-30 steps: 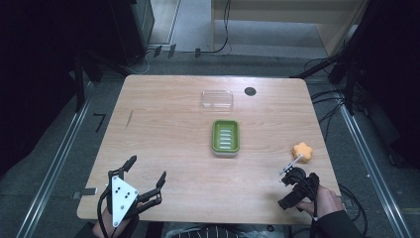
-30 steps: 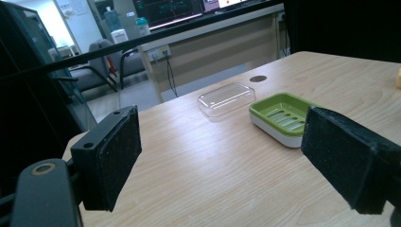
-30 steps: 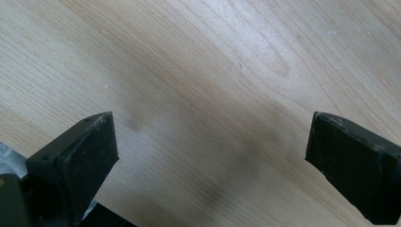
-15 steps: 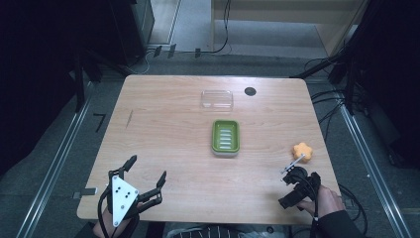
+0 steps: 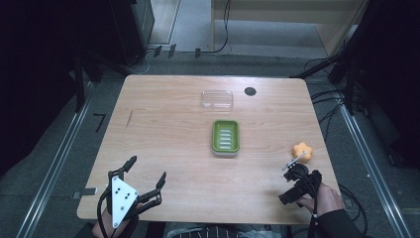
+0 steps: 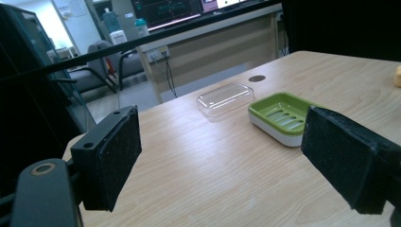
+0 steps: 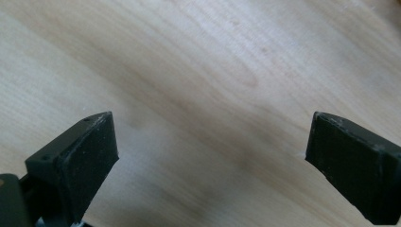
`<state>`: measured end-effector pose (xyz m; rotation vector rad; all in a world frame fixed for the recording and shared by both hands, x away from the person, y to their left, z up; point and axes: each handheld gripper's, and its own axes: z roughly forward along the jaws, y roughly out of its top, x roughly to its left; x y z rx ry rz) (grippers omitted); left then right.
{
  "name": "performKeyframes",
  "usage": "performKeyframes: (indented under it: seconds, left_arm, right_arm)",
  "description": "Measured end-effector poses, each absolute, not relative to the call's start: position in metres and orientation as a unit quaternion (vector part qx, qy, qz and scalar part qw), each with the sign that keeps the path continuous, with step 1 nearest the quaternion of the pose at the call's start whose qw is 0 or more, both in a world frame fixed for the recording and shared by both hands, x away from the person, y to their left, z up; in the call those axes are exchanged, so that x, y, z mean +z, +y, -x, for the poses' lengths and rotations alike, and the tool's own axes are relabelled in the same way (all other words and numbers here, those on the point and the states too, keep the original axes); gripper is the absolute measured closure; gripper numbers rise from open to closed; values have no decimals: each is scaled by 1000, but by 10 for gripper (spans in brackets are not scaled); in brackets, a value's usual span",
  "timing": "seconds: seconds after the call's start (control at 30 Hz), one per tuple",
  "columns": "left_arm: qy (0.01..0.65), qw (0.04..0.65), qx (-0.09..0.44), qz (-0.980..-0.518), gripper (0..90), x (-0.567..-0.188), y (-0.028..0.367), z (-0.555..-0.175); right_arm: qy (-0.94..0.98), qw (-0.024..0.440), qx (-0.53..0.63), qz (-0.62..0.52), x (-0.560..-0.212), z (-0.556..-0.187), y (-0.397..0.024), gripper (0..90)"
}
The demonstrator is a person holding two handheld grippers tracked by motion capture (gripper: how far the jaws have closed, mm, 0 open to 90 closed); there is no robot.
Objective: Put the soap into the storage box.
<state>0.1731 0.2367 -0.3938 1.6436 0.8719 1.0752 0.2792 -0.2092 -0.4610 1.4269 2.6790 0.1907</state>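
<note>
A green soap dish point(image 5: 226, 137) sits mid-table point(image 5: 163, 124), a clear lid point(image 5: 217, 99) at its 12 o'clock. At 4 o'clock, an orange flower-shaped object point(image 5: 301, 151), possibly soap. Left gripper point(image 5: 147, 173) and right gripper point(image 7: 208, 156) both spread, empty.

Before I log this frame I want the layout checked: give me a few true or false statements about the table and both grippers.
1. The green soap dish holds the orange object. False: the orange object lies apart, near the table's right edge.
2. The clear lid lies beyond the dish. True.
3. The left gripper is shut on the lid. False: its fingers are spread, holding nothing.
4. The right gripper is open over bare wood. True.
</note>
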Motion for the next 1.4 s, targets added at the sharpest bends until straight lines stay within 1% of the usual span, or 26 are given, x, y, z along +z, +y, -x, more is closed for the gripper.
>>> performKeyframes:
  seconds: [0.17,0.5,0.6,1.03,1.27,1.4]
  left_arm:
    - [349,471,440,-680,130,-394,234,-173]
    - [353,471,441,-678,130,-394,234,-173]
    - [345,465,441,-686,130,-394,231,-174]
    - [347,469,440,-683,130,-394,233,-173]
    - [348,469,439,-683,130,-394,233,-173]
    - [349,469,439,-682,130,-394,234,-174]
  right_arm:
    - [872,48,66,-483,-462,-289,-217,31]
    - [848,57,69,-523,-462,-312,-237,23]
    - [845,58,70,-527,-464,-316,-240,23]
    - [828,68,67,-553,-462,-338,-251,10]
    - [819,57,76,-566,-463,-350,-258,0]
    - [815,59,81,-570,-463,-355,-261,0]
